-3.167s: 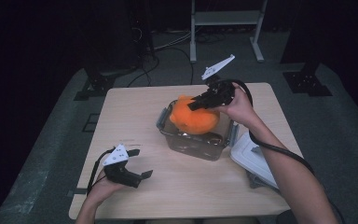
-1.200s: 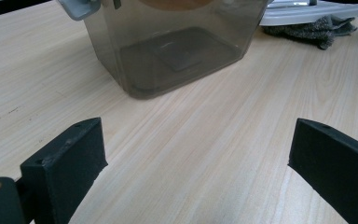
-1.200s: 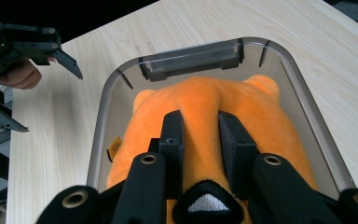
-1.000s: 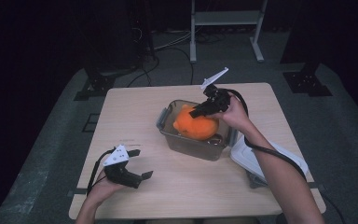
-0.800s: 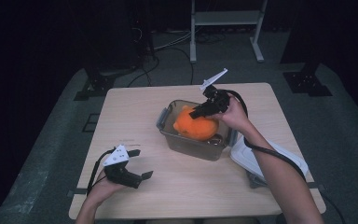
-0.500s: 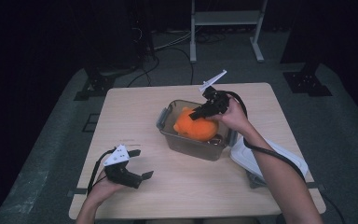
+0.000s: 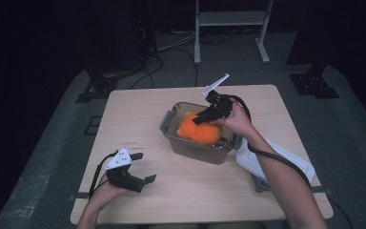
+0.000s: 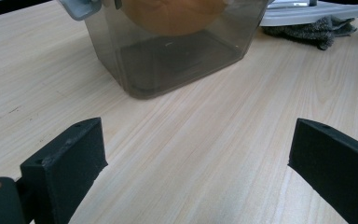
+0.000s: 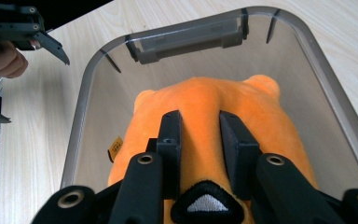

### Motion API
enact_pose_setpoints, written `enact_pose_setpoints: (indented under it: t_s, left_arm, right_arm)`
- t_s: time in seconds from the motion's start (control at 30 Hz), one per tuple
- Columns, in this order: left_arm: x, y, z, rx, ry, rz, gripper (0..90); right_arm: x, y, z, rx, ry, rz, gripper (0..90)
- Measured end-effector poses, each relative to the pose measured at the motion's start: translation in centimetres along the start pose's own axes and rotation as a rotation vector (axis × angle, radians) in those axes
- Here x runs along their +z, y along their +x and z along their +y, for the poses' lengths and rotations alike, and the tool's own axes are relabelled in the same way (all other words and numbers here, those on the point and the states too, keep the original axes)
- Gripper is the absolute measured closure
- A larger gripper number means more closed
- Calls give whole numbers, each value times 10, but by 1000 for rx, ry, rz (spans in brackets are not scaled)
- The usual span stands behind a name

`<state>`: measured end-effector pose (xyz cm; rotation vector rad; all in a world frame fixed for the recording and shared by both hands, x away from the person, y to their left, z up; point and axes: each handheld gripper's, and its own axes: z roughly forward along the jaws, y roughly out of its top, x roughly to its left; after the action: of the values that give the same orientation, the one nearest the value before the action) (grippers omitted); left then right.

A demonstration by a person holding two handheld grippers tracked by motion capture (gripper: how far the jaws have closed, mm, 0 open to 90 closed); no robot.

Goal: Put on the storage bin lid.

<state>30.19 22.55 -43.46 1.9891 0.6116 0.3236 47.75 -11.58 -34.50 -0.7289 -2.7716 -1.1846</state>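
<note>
Since the earliest picture the orange plush toy (image 7: 199,131) has sunk from the rim down into the clear plastic bin (image 7: 196,149) at mid-counter (image 7: 138,114). The right tongs (image 7: 203,116) pinch a fold of its back; the left tongs (image 7: 147,167), at the near left, gape with nothing between them. One toy, one bin, one white lid (image 7: 276,162) at the right, two tongs. The toy is bright orange, soft, with small round ears.
</note>
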Motion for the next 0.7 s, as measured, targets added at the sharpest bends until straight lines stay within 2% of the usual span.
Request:
enact_pose_setpoints:
  t_s: [0.7]
  left_arm:
    - [0, 0, 0, 2, -1, -2, 29]
  right_arm:
    - [10, 1, -3, 2, 27, 9, 698]
